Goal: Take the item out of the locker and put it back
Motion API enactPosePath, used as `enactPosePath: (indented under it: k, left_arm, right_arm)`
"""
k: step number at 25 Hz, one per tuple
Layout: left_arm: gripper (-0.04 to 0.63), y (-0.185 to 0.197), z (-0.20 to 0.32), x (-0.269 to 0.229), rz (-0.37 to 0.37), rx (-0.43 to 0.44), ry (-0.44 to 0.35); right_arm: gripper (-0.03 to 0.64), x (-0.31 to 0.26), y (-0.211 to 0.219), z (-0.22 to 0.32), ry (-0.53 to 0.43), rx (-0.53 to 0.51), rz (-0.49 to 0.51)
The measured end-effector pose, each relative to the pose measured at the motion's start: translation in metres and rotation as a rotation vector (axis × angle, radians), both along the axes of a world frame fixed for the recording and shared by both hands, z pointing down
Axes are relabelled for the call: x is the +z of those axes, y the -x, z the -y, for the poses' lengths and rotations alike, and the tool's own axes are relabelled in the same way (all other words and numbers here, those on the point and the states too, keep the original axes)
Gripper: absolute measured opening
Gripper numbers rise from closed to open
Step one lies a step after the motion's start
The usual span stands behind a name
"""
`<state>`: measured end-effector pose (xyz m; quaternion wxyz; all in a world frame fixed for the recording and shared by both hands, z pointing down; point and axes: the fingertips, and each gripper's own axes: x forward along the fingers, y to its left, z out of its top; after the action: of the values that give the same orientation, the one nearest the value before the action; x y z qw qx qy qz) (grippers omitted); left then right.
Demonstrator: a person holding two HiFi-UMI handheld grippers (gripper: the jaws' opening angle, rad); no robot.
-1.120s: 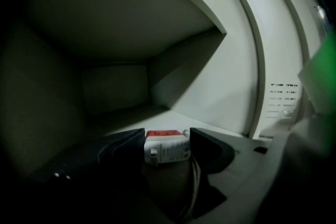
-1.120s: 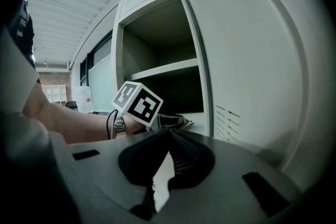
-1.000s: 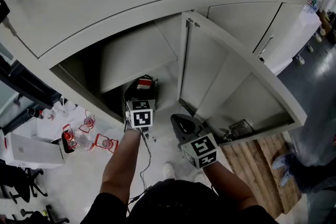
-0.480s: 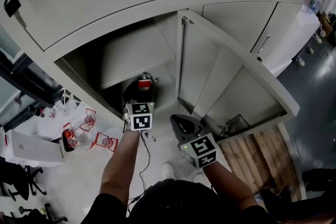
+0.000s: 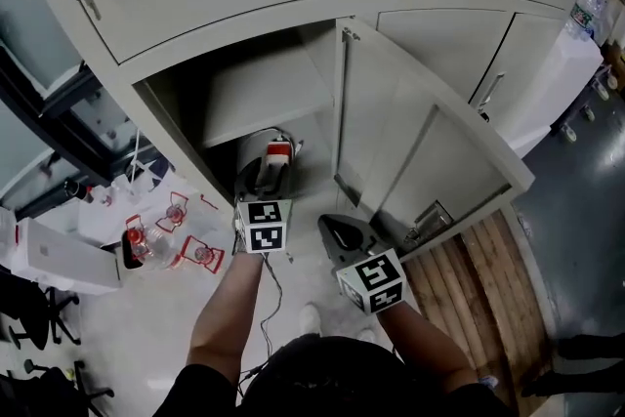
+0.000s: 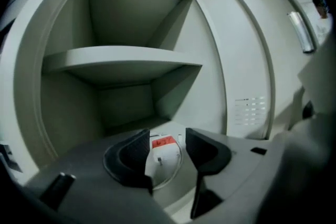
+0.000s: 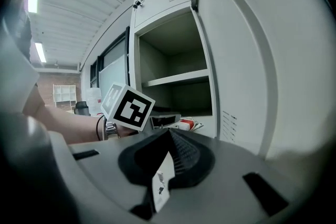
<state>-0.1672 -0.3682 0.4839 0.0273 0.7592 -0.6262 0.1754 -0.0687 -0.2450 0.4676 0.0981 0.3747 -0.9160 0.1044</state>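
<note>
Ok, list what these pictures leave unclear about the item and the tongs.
- Item, left gripper view: its base is hidden behind the left tongs, whose jaws have just been closing, apart, item between them.
- Its red label: print too small in every view.
- Head view: the marker cube covers the left tongs' jaws.
- Right gripper view: white slip by the shut right tongs; sticker or loose, unclear.

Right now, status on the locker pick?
Left gripper jaws just closing round red-labelled item, not pinched yet. Right gripper shut, empty. Locker door open, path clear.
</note>
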Motion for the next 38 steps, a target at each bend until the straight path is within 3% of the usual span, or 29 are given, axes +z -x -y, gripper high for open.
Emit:
enactPosePath:
  k: [3, 5, 9, 13, 25, 38]
  left_arm:
    - [0.169, 0.0, -0.019, -0.007, -0.004, -0.027, -0.01]
    - [0.085, 0.001, -0.034, -0.01, -0.011, -0.054, -0.016]
    - [0.008, -0.003, -0.07, -0.013, -0.075, -0.095, -0.004]
    - [0.005, -0.016, -0.112, -0.014, -0.131, -0.118, 0.01]
    - [0.005, -0.06, -0.241, -0.021, -0.148, -0.176, -0.024]
    - [0.005, -0.052, -0.312, -0.022, -0.169, -0.17, -0.011]
  right_arm:
    - [0.0, -0.004, -0.002, -0.012, -0.006, -0.026, 0.004]
    - [0.0, -0.006, -0.004, -0.021, -0.01, -0.046, 0.006]
    - [0.0, -0.01, -0.012, -0.039, -0.023, -0.083, 0.009]
    - [0.0, -0.01, -0.024, -0.057, -0.037, -0.122, 0.009]
    - [0.0, -0.004, -0.054, -0.124, -0.045, -0.256, -0.01]
    - [0.0, -0.005, -0.031, -0.16, -0.033, -0.253, 0.007]
